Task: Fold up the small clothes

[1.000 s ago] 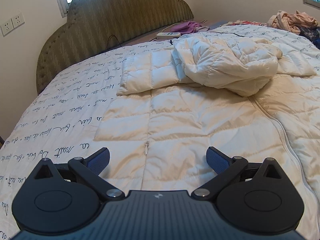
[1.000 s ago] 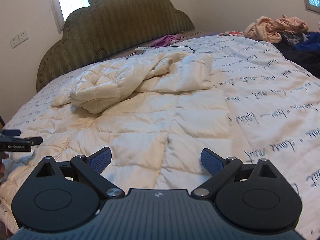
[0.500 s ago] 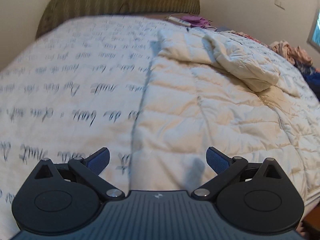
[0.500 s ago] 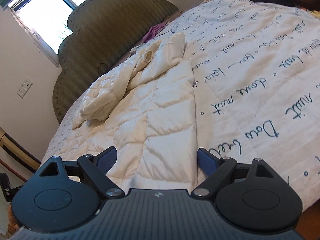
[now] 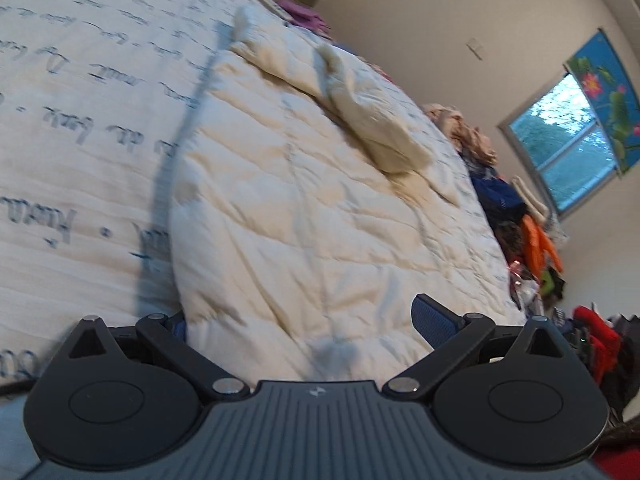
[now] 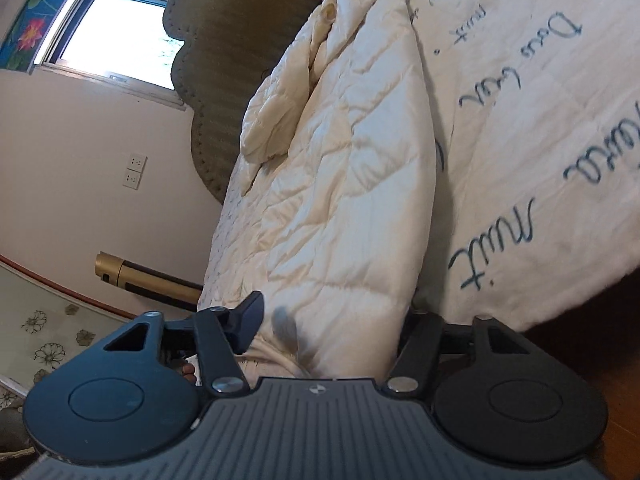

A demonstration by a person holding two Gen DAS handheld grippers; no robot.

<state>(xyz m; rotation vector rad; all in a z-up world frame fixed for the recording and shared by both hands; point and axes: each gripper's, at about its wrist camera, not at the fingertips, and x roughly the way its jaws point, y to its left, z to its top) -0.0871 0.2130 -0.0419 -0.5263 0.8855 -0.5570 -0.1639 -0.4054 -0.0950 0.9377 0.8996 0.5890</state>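
Observation:
A cream quilted puffer jacket (image 5: 304,200) lies spread on the bed, a sleeve bunched on top at its far end (image 5: 384,136); it also shows in the right wrist view (image 6: 352,184). My left gripper (image 5: 304,316) is open, its jaws straddling the jacket's near hem, the left finger hidden under the fabric edge. My right gripper (image 6: 336,320) is open and straddles the other hem corner; its right finger is hidden beneath the jacket's edge.
The bedspread (image 5: 80,120) is white with blue script (image 6: 540,120). A padded olive headboard (image 6: 224,40) stands at the far end. Piles of clothes (image 5: 536,248) lie beyond the bed near a window (image 5: 568,144). A gold and black tube (image 6: 144,276) sits beside the bed.
Both grippers have dropped low and rolled sideways, moving to opposite corners of the jacket's near hem. The hem now sits between each pair of open jaws.

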